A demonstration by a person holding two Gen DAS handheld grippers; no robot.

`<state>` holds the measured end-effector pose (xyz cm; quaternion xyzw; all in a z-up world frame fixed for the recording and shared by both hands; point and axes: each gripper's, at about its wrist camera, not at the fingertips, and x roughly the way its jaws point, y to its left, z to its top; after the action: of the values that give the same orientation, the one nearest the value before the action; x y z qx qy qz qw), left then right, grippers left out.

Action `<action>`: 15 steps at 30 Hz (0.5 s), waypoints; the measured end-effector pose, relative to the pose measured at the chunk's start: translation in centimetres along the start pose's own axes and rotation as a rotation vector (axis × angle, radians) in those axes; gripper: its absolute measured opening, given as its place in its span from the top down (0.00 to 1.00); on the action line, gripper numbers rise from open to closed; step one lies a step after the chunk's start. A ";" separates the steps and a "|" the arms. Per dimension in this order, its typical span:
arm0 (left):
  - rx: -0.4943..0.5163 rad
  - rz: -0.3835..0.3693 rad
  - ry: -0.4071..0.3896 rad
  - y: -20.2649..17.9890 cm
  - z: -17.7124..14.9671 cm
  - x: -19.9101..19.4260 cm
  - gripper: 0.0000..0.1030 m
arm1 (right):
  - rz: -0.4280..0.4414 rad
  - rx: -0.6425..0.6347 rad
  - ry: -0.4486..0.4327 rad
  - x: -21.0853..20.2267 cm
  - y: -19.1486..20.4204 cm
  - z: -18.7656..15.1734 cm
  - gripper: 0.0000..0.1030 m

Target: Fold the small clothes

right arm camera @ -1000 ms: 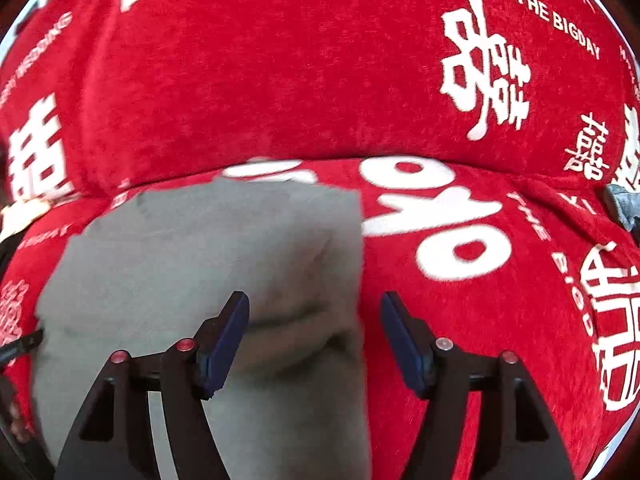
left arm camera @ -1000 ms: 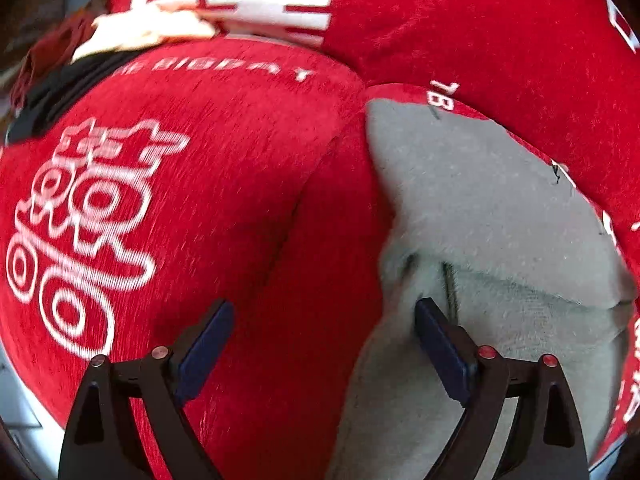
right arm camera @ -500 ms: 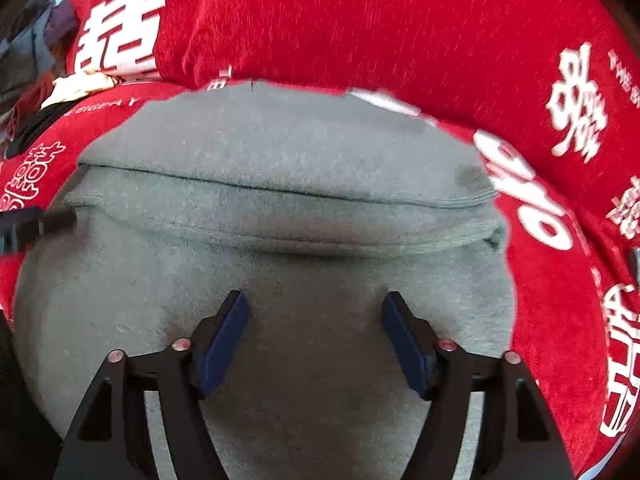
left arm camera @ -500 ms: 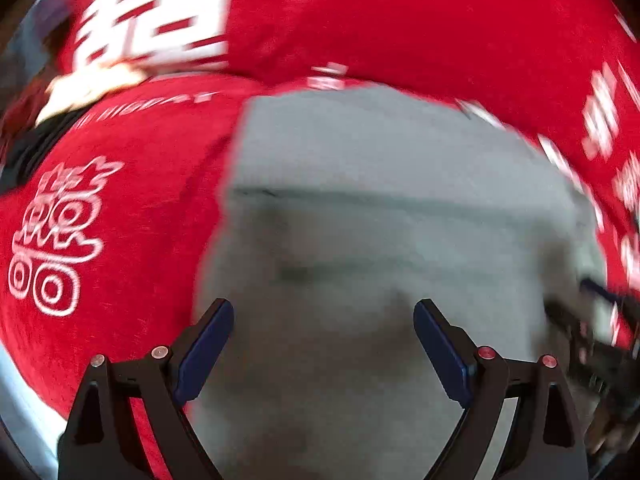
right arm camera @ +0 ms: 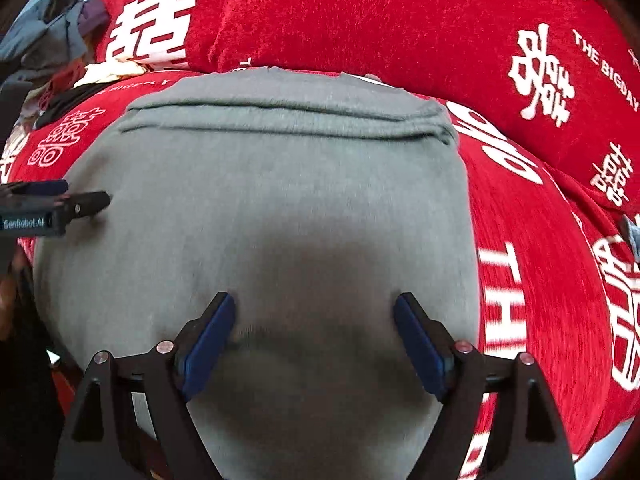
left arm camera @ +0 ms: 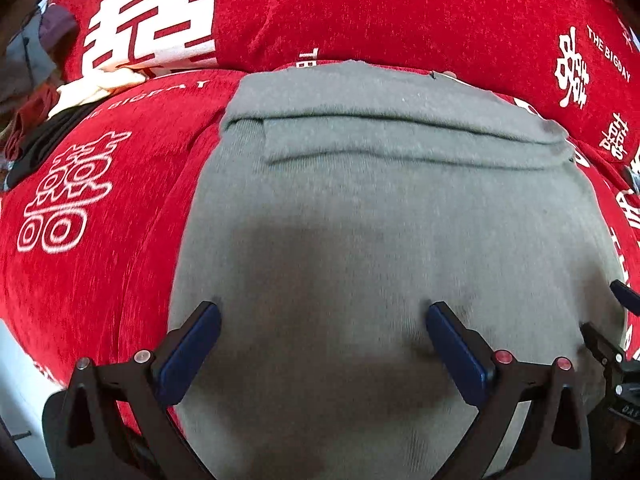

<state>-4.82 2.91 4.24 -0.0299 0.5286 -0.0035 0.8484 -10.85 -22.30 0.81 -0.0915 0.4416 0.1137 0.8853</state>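
Grey garment [left arm camera: 380, 208] lies flat on red cover [left arm camera: 100, 208] (far edge folded); left tool [left arm camera: 323, 334] & right tool [right arm camera: 314, 328] both spread wide, nothing gripped.

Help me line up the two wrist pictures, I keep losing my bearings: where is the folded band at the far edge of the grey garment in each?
Left wrist: the folded band crosses the upper middle, beyond the open left gripper.
Right wrist: the band crosses the upper middle, slightly left, beyond the open right gripper.
Shared landmark: the large white character on the red cover, upper left in both.
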 end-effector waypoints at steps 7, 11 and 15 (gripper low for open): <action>0.043 -0.034 0.002 -1.4 -0.6 -2.0 0.00 | 0.046 -0.019 -0.004 -1.6 1.4 0.9 0.18; 0.125 -0.035 0.005 -3.3 -0.4 -1.9 0.00 | 0.101 -0.157 -0.097 -1.5 4.5 2.4 0.18; 0.157 -0.040 0.039 -3.5 -1.2 -0.6 0.00 | 0.108 -0.255 0.021 1.5 6.2 2.0 0.17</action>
<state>-6.09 -0.58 4.45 0.0264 0.5423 -0.0623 0.8375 -10.22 -15.62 0.40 -0.1803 0.4372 0.2154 0.8544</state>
